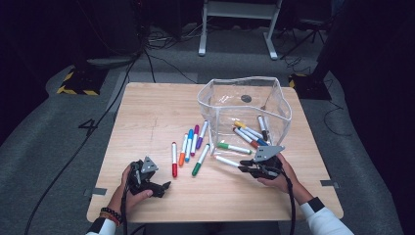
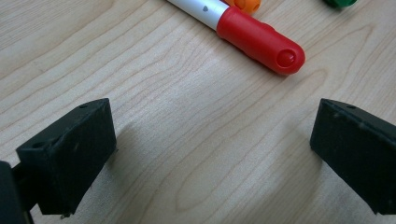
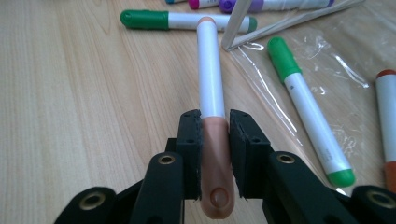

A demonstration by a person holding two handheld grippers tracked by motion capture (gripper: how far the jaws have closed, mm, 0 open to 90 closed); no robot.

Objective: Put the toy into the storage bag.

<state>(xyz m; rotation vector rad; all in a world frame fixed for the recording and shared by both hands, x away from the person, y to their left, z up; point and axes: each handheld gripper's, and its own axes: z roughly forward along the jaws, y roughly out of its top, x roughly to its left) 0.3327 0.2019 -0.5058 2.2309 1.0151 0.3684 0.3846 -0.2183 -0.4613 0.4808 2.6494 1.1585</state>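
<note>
The right gripper (image 3: 215, 154) is clamped on the tan cap of a white pen (image 3: 211, 84), jaws pressed to both sides of the cap. The pen runs straight ahead from the jaws; its far tip lies near a green pen (image 3: 187, 20) lying crosswise beyond it. Just right of the jaws, a second green-capped pen (image 3: 308, 112) lies on the clear pouch (image 3: 327, 60).

The left gripper (image 2: 212, 149) sits low over the bare table (image 2: 196, 140), jaws wide apart with nothing between them. A red pen (image 2: 257, 39) lies ahead of them, near but apart.
</note>
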